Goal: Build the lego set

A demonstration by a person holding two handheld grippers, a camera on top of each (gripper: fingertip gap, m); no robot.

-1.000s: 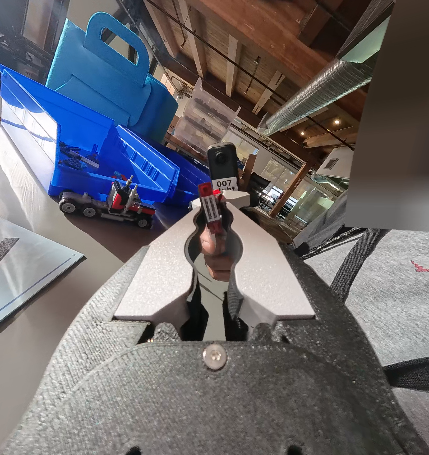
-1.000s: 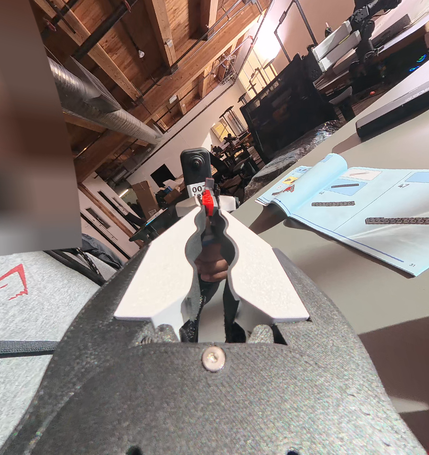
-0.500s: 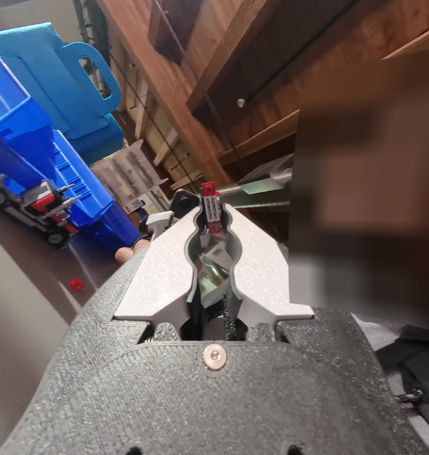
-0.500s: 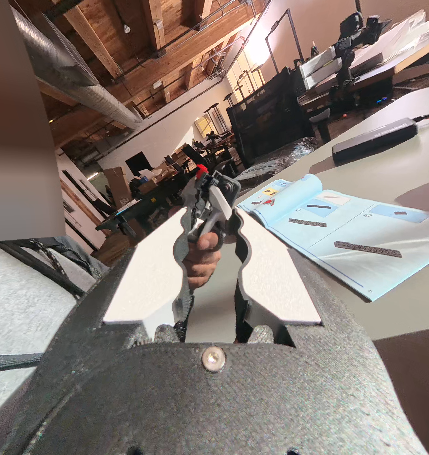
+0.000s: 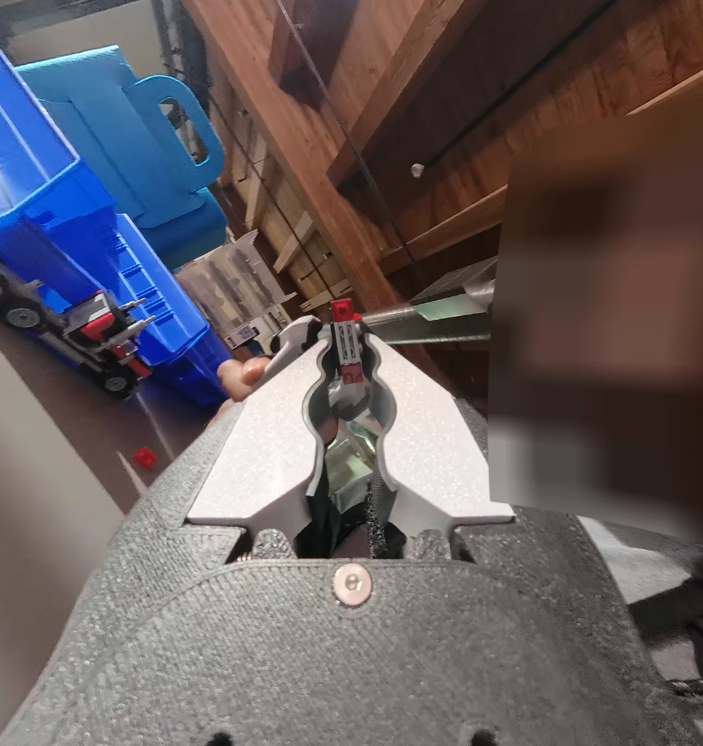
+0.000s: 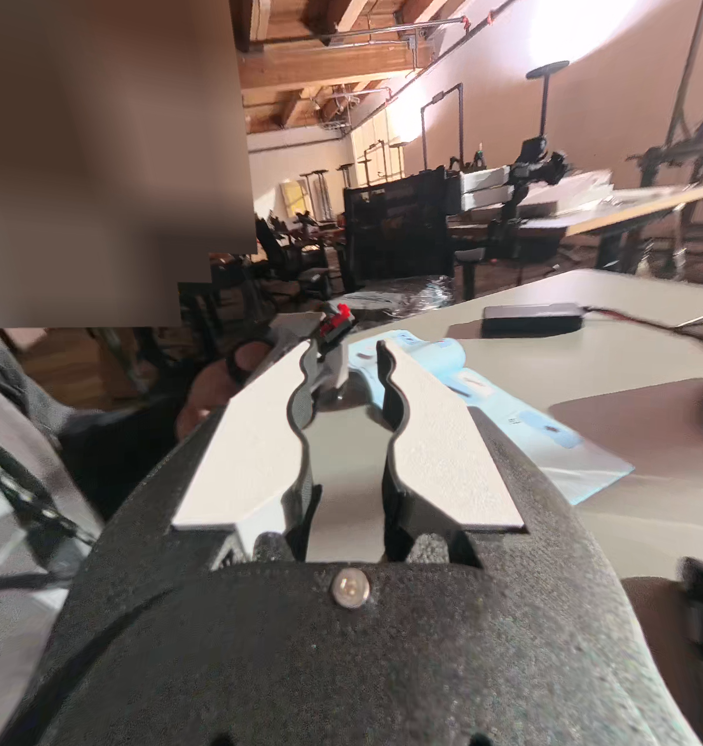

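Observation:
My left gripper (image 5: 346, 342) is shut on a small red and grey lego assembly (image 5: 343, 313), which sticks up past its fingertips, held above the table. My right gripper (image 6: 347, 349) is open and empty. In the right wrist view the assembly (image 6: 335, 321) shows just beyond my left fingertip, clamped in the other gripper (image 6: 297, 327). Part of the right gripper (image 5: 295, 337) and a hand (image 5: 240, 373) show behind the left fingers. A partly built lego truck (image 5: 75, 329) stands on the table (image 5: 26, 464) at the left.
A blue bin (image 5: 59, 226) and a light blue handled case (image 5: 139, 153) stand behind the truck. A loose red piece (image 5: 145, 458) lies on the table. An open light blue instruction booklet (image 6: 503, 420) and a black box with a cable (image 6: 531, 319) lie right.
My right gripper let go of the assembly, opened wide and swung away to the right. My left gripper kept the assembly and tilted up toward the ceiling.

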